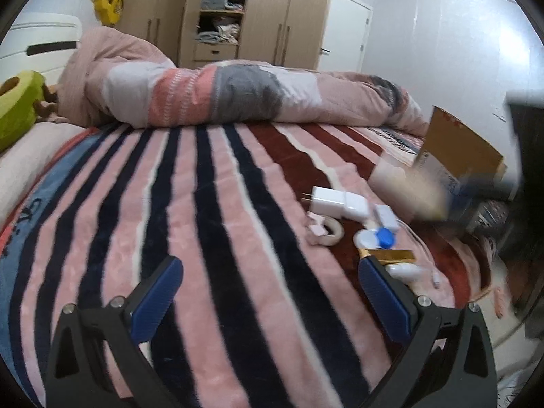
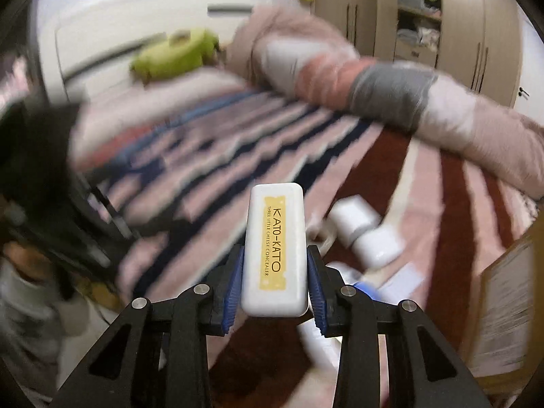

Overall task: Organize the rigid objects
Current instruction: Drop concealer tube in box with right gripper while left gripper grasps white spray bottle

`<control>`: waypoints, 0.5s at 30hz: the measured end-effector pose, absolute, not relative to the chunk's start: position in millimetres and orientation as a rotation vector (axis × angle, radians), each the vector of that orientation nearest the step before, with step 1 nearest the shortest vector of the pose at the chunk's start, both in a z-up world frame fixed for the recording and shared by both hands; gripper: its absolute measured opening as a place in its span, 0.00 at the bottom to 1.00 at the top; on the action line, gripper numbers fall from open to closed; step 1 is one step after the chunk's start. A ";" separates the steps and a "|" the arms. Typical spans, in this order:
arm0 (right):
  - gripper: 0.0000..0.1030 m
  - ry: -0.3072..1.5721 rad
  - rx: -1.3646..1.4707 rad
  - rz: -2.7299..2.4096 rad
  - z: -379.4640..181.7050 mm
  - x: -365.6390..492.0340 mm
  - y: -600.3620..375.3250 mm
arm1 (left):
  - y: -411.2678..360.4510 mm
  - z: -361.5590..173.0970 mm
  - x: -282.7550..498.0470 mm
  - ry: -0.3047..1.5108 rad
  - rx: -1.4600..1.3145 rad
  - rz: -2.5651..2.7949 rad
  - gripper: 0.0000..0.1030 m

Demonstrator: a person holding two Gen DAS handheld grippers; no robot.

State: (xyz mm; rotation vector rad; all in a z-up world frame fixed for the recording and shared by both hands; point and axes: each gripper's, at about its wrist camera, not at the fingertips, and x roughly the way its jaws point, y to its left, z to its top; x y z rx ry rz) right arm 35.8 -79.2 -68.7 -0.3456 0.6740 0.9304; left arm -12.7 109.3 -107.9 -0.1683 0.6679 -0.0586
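Observation:
My right gripper (image 2: 275,265) is shut on a white concealer case (image 2: 275,248) with a yellow label, held above the striped bed. In the left wrist view that case shows blurred (image 1: 404,187) in front of a cardboard box (image 1: 459,149). My left gripper (image 1: 268,272) is open and empty, low over the blanket (image 1: 204,224). To its right lie a white charger plug (image 1: 336,200), a tape roll (image 1: 326,231), a white and blue lens case (image 1: 375,238), a gold bar-shaped item (image 1: 394,256) and a white oval item (image 1: 404,270). The plug (image 2: 360,231) also shows in the right wrist view.
A rolled pink and grey duvet (image 1: 238,95) lies across the far side of the bed. A green plush toy (image 1: 17,108) sits at the left. A wooden wardrobe (image 1: 221,13) stands behind. The bed's edge drops off at the right.

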 end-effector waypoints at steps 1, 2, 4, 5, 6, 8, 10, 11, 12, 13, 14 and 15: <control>0.30 0.637 -0.322 0.926 -43.2 36.9 -93.9 | 105.7 -107.9 -10.3 0.677 -0.176 -0.076 0.99; 0.30 0.612 -0.315 0.915 -26.6 37.1 -103.9 | 102.3 -107.9 -8.0 0.683 -0.182 -0.087 0.99; 0.30 0.556 -0.312 0.854 12.3 40.8 -134.9 | 90.2 -109.4 -0.2 0.699 -0.191 -0.120 0.99; 0.30 0.547 -0.315 0.798 31.3 46.5 -155.7 | 83.3 -110.4 4.8 0.707 -0.192 -0.133 0.99; 0.30 0.550 -0.317 0.755 41.6 51.7 -171.2 | 78.3 -111.5 7.2 0.712 -0.192 -0.140 0.99; 0.30 0.570 -0.344 0.646 53.6 65.5 -200.2 | 62.8 -115.5 19.8 0.732 -0.190 -0.168 0.98; 0.30 0.614 -0.361 0.530 52.8 85.7 -231.3 | 48.9 -122.3 32.9 0.763 -0.192 -0.186 0.95; 0.30 0.637 -0.357 0.510 51.4 90.8 -239.9 | 43.8 -124.9 36.6 0.776 -0.196 -0.191 0.94; 0.30 0.674 -0.341 0.492 45.5 100.5 -251.8 | 36.8 -129.0 41.9 0.795 -0.204 -0.200 0.93; 0.30 0.699 -0.329 0.485 40.7 107.3 -259.7 | 28.0 -134.4 49.4 0.815 -0.215 -0.215 0.93; 0.30 0.726 -0.320 0.482 33.6 114.2 -266.2 | 23.3 -138.2 53.3 0.825 -0.220 -0.224 0.93; 0.30 0.750 -0.316 0.488 25.7 120.7 -271.3 | 15.8 -143.9 60.7 0.850 -0.228 -0.234 0.92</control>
